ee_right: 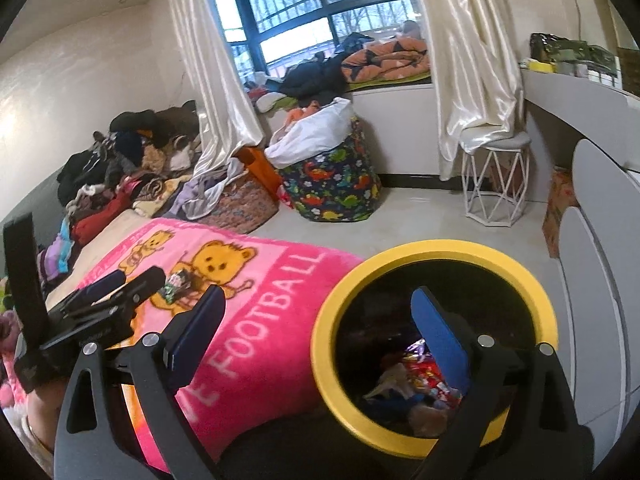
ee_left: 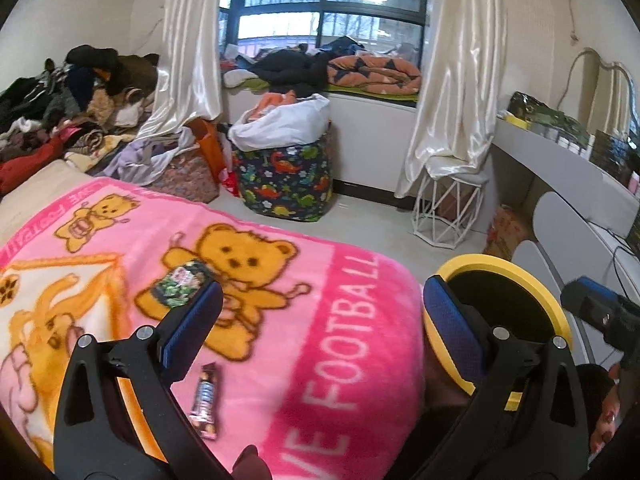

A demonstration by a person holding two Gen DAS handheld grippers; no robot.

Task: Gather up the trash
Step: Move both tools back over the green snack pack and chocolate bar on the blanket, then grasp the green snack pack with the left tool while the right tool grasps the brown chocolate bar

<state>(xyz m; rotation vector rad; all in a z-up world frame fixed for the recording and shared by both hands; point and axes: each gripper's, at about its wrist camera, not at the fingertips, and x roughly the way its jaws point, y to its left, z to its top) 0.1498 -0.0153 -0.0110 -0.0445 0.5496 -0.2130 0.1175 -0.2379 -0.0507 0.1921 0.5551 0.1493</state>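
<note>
Two empty grippers by the bed, with wrappers left on the blanket and the bin alongside.

Nearest, the left gripper [ee_left: 320, 320] hangs spread wide over the pink blanket [ee_left: 352, 320], holding nothing, likely lined up for a pick; a candy bar wrapper [ee_left: 205, 400] lies flat just under it, and a green snack packet [ee_left: 180, 284] sits further up on the bear print. The right gripper [ee_right: 320, 344] is also spread and empty, poised over the yellow-rimmed bin [ee_right: 332, 312], which stands hard against the bed edge, handy for drops; trash already lies inside. Beyond, a dinosaur-print basket [ee_left: 284, 180] stands under the window.
</note>
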